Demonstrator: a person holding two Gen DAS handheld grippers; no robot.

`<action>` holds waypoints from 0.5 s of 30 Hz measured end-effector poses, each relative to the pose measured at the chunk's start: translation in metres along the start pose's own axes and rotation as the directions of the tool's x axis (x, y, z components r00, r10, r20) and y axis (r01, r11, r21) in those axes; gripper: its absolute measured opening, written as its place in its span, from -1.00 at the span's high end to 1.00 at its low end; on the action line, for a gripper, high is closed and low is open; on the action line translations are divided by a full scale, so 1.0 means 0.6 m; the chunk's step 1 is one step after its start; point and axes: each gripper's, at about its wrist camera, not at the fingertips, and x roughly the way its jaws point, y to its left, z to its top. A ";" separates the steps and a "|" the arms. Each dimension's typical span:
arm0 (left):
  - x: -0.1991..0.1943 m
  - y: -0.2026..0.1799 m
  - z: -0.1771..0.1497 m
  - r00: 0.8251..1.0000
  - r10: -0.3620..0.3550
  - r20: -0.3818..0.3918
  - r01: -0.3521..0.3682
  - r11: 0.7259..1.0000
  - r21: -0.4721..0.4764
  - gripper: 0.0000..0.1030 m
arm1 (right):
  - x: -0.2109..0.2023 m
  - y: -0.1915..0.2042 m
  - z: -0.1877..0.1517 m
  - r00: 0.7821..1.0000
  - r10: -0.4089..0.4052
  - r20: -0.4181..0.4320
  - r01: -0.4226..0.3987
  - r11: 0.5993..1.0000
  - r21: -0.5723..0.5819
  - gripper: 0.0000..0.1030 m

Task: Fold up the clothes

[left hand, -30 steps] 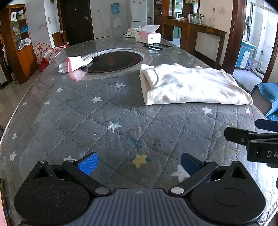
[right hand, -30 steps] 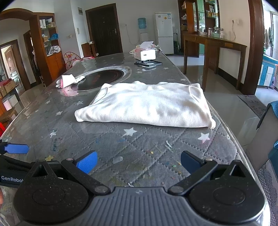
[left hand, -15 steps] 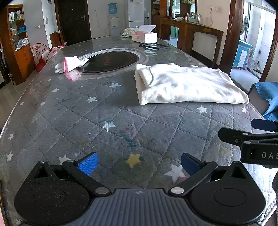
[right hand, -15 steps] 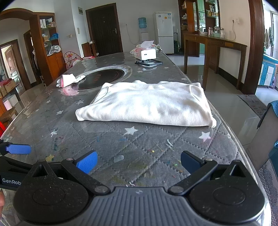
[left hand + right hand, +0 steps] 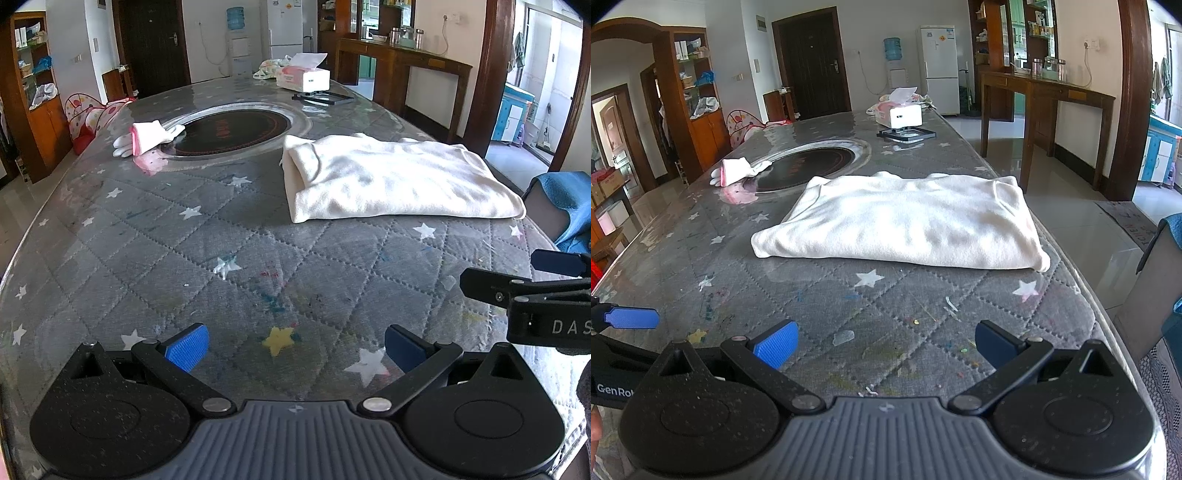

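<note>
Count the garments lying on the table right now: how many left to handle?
1. A white folded garment lies flat near the table's right edge, ahead of both open grippers. A white glove sits by the round inset; nothing else shows.

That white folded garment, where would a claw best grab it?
Probably the white folded garment's near left corner, approached low from the front. There the layers end in a thin edge on the table, and both open claws sit in front of it.
</note>
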 end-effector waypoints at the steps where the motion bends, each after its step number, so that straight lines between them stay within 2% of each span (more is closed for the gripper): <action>1: 0.000 0.000 0.000 1.000 -0.001 -0.001 0.001 1.000 -0.001 -1.00 | 0.000 0.000 0.000 1.000 -0.001 0.000 0.001 1.000 0.000 -1.00; 15: -0.004 -0.003 -0.001 1.000 -0.005 0.005 0.005 1.000 0.007 -1.00 | -0.003 -0.002 0.000 1.000 -0.003 0.005 0.003 1.000 0.006 -1.00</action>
